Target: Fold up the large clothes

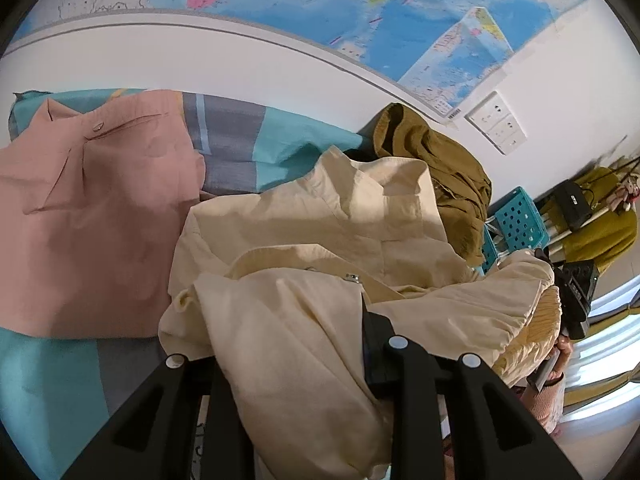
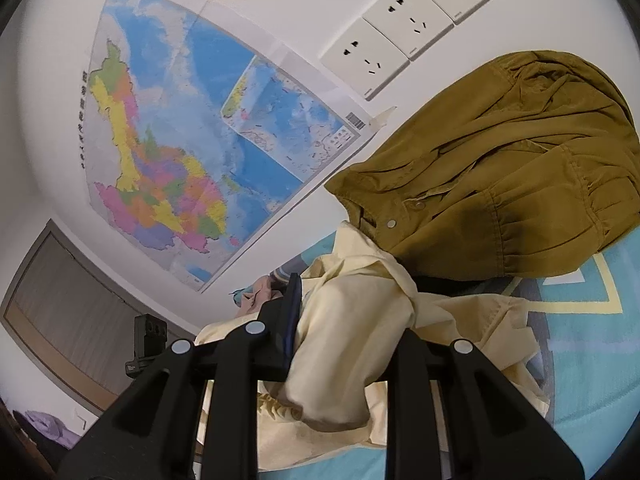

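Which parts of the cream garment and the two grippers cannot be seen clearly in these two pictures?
- Left wrist view: cream garment drapes over the left gripper, hiding its fingertips and left finger.
- Right wrist view: the same cloth bunches between the fingers of the right gripper, covering the right fingertip.
- Both views: the garment's lower part is cut off by the bottom edge.
- Olive garment: crumpled, shape unclear.

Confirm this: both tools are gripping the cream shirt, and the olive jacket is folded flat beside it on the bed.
One thing is wrong: the olive jacket is not folded flat; it lies in a crumpled heap, as the right wrist view shows. The rest holds: the left tool and right tool both grip the cream shirt on the bed.
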The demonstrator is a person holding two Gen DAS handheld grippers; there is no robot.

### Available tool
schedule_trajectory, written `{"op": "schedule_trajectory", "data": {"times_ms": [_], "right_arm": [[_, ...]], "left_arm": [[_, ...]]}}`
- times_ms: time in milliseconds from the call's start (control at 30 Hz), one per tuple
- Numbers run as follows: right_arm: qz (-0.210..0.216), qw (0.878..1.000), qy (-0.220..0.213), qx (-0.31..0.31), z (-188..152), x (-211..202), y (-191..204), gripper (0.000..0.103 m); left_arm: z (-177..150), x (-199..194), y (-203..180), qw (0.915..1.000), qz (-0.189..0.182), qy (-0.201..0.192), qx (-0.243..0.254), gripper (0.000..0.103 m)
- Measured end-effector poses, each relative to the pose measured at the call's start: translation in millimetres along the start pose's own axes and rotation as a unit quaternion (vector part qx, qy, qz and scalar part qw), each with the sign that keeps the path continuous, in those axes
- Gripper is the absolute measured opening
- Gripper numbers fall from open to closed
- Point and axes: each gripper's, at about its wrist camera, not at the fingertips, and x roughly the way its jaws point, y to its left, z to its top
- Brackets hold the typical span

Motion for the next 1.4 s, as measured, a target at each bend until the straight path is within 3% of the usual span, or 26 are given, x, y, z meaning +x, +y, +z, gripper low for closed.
{"op": "schedule_trajectory", "data": {"times_ms": [633,1033,1067,1167,1333,1400], "right_arm": [[-0.033,0.999,0.014,0.022,25.2,36.2,-16.6,0.023],[-0.027,0.999,0.020,0.040,37.8,51.3,-28.3,0.030],[-0.026,0.999,0.020,0.041,37.7,51.9,-28.5,0.034],[-0.011,0.999,0.017,0.037,35.9,49.0,-23.2,0.068],[0.010,1.000,-0.004,-0.011,24.2,25.2,0.2,0.073],[0.008,0.997,-0.009,-0.073,7.8,13.0,20.9,0.073]], "left_arm": [[37.3,31.9,14.5,0.9993,0.015,0.025,-0.022,0.027],[57.3,60.8,31.8,0.9975,0.029,0.047,-0.043,0.027],[57.6,63.7,32.2,0.9973,0.031,0.049,-0.045,0.027],[60.9,72.5,35.7,0.9964,0.035,0.057,-0.053,0.027],[65.9,84.0,42.5,0.9952,0.041,0.063,-0.062,0.027],[66.7,87.1,43.7,0.9950,0.042,0.065,-0.064,0.027]]}}
